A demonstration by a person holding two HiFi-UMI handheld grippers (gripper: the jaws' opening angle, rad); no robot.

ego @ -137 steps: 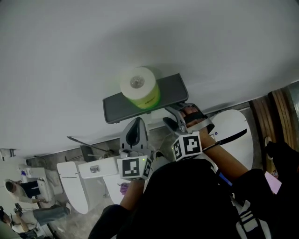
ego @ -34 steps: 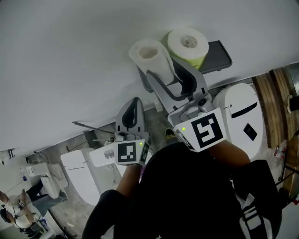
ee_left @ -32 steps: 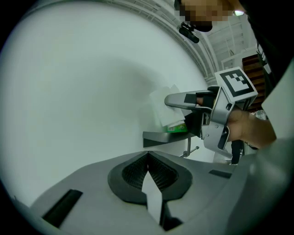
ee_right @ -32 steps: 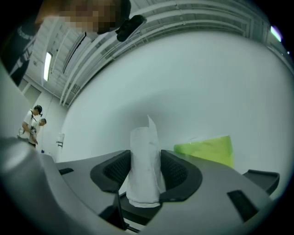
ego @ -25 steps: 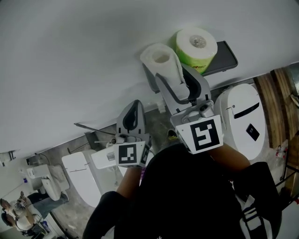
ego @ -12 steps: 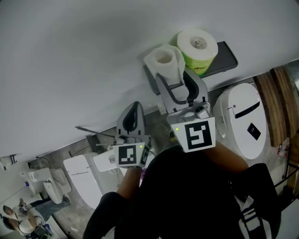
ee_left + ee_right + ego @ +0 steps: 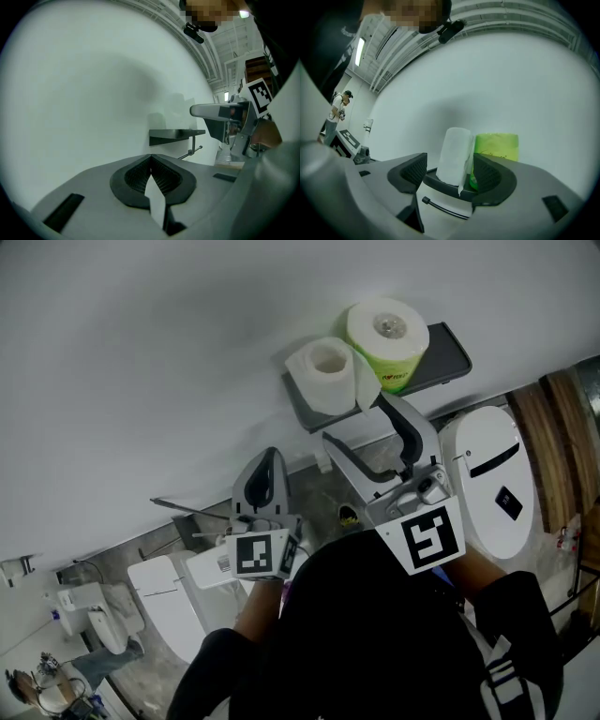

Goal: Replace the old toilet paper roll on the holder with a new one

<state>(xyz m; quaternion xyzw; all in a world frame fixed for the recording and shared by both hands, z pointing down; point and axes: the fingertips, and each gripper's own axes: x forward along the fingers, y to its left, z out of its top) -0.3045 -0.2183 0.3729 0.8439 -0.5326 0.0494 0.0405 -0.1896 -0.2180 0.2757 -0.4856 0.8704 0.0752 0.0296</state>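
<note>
A thin white toilet roll [image 7: 322, 371] stands upright on the dark wall shelf [image 7: 448, 351], touching a green-wrapped full roll [image 7: 387, 329]. My right gripper [image 7: 358, 422] sits just below the shelf. Its jaws are opening, and they are drawn back from the white roll [image 7: 454, 154] with nothing pressed between them. The green roll [image 7: 497, 147] stands behind it to the right. The holder bar [image 7: 445, 209] under the shelf is bare. My left gripper [image 7: 268, 457] hangs lower left, shut [image 7: 151, 159], with a white sliver between its pads.
The white wall fills the upper half of the head view. A white toilet [image 7: 487, 479] stands at the right and another [image 7: 164, 606] at the lower left. Wooden boards [image 7: 562, 418] run along the right edge.
My right gripper brought the thin white roll to the shelf, set it beside the green roll, opened and pulled back down-right. The left gripper stayed put.
</note>
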